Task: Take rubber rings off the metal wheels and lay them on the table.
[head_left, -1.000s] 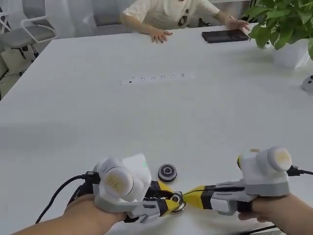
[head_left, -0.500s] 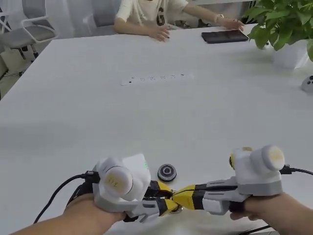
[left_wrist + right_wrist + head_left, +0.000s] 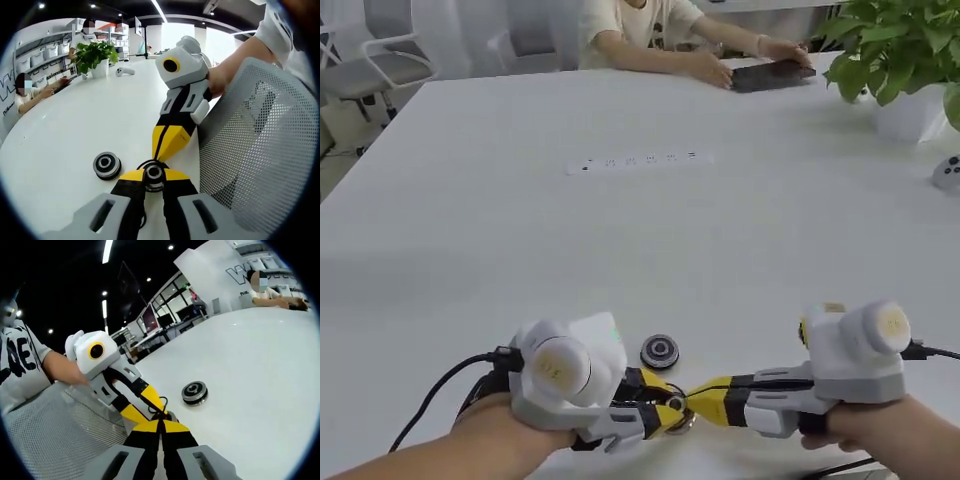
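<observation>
A metal wheel (image 3: 154, 172) with a black rubber ring sits between the jaws of my left gripper (image 3: 153, 179), which is shut on it just above the white table (image 3: 520, 250). My right gripper (image 3: 161, 424) meets it tip to tip, jaws closed on the ring's edge. In the head view the left gripper (image 3: 670, 417) and right gripper (image 3: 693, 408) join at the wheel (image 3: 682, 421) near the table's front edge. A second wheel (image 3: 660, 351) with its ring lies flat on the table just beyond them, also visible in the gripper views (image 3: 107, 165) (image 3: 194, 392).
A power strip (image 3: 635, 159) lies mid-table. At the far side a person rests hands by a black tablet (image 3: 775, 73). A potted plant (image 3: 900, 60) stands at the back right. A mesh chair (image 3: 260, 150) is close behind the table's front edge.
My right gripper pushed left toward the held wheel, then drew back slightly to the right. The left gripper stayed put. The far person's hand moved over to the tablet.
</observation>
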Demonstrator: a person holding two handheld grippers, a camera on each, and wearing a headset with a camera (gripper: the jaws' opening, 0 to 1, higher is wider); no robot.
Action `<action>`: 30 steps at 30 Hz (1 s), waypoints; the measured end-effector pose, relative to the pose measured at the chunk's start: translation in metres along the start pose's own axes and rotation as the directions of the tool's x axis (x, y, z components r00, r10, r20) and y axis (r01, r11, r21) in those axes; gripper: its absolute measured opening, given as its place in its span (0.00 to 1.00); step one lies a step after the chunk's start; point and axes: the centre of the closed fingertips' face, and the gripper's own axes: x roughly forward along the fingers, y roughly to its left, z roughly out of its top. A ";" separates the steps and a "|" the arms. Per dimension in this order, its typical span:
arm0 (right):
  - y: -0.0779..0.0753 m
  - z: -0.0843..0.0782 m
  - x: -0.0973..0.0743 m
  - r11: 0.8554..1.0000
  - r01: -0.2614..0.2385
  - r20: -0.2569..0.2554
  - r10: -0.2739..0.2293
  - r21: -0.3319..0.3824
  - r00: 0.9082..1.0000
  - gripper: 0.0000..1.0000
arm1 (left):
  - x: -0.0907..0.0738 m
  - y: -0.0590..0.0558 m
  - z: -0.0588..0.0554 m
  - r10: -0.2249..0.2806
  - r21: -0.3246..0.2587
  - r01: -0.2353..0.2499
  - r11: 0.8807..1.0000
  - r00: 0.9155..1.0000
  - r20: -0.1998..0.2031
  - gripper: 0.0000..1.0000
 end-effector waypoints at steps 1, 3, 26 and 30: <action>0.000 0.000 0.000 1.000 0.002 -0.001 -0.002 -0.001 1.000 0.00 | 0.000 0.000 0.000 0.000 -0.001 0.000 1.000 1.000 0.000 0.08; -0.001 0.000 0.000 1.000 0.003 -0.001 -0.003 -0.002 1.000 0.00 | 0.000 0.000 0.000 0.000 0.001 0.000 1.000 1.000 -0.004 0.08; 0.000 0.007 -0.002 1.000 -0.008 -0.004 0.008 -0.010 1.000 0.00 | -0.022 -0.006 0.008 -0.039 -0.006 0.039 0.999 0.999 -0.014 0.20; 0.001 0.008 -0.002 1.000 -0.012 -0.005 0.012 -0.013 1.000 0.00 | -0.030 -0.004 0.011 -0.031 -0.012 0.031 0.999 1.000 0.005 0.24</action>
